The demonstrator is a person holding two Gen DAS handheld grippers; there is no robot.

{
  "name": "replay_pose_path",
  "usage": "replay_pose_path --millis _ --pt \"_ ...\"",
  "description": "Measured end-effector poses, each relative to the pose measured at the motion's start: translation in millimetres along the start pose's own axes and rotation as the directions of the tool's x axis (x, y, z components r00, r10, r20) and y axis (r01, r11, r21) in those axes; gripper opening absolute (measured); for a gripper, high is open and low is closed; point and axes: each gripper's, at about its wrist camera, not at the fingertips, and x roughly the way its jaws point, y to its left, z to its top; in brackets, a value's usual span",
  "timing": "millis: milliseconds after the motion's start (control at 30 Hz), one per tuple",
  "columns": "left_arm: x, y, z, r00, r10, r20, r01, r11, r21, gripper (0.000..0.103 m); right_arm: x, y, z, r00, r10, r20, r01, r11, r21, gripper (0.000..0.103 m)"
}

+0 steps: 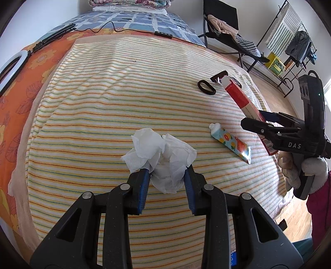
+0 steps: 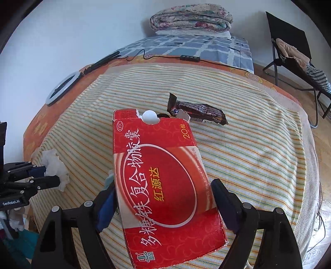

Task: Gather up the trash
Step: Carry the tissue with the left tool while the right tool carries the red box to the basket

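My left gripper point(image 1: 166, 175) is shut on a crumpled white tissue point(image 1: 163, 153) just above the striped towel point(image 1: 103, 103) on the bed; the right wrist view shows the tissue point(image 2: 54, 165) in it at far left. My right gripper point(image 2: 163, 196) holds a flat red medicine box point(image 2: 161, 175) by its two long edges, tilted above the towel. In the left wrist view this gripper point(image 1: 254, 119) and box point(image 1: 240, 97) are at the right. A small toothpaste tube point(image 1: 231, 142) lies beside them. A dark snack wrapper point(image 2: 198, 112) and a black hair tie point(image 1: 206, 87) lie beyond the box.
A ring light point(image 2: 62, 89) with its cable lies on the orange sheet at the far left. Folded quilts point(image 2: 190, 18) are stacked at the head of the bed. A folding chair point(image 2: 293, 47) and a clothes rack point(image 1: 289, 41) stand on the wooden floor to the right.
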Motion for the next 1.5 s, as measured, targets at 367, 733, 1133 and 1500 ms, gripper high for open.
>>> replay_pose_path --millis 367,733,1133,1500 --pt "-32 -9 -17 0.999 0.001 0.038 -0.002 0.999 0.040 0.031 -51 26 -15 0.998 -0.024 0.055 0.025 0.999 -0.024 0.086" --pt "-78 -18 -51 0.998 -0.016 0.066 0.010 0.996 0.092 0.031 -110 62 -58 0.997 -0.006 0.075 0.007 1.000 -0.008 0.087" --pt "-114 -31 -106 0.997 -0.030 0.071 0.019 0.988 0.155 0.031 -152 101 -125 0.996 -0.007 0.091 0.009 1.000 -0.028 0.087" --pt "-111 -31 -157 1.000 -0.027 0.012 0.024 0.984 0.174 0.031 -153 129 -180 0.999 0.007 0.042 -0.005 0.999 -0.048 0.087"
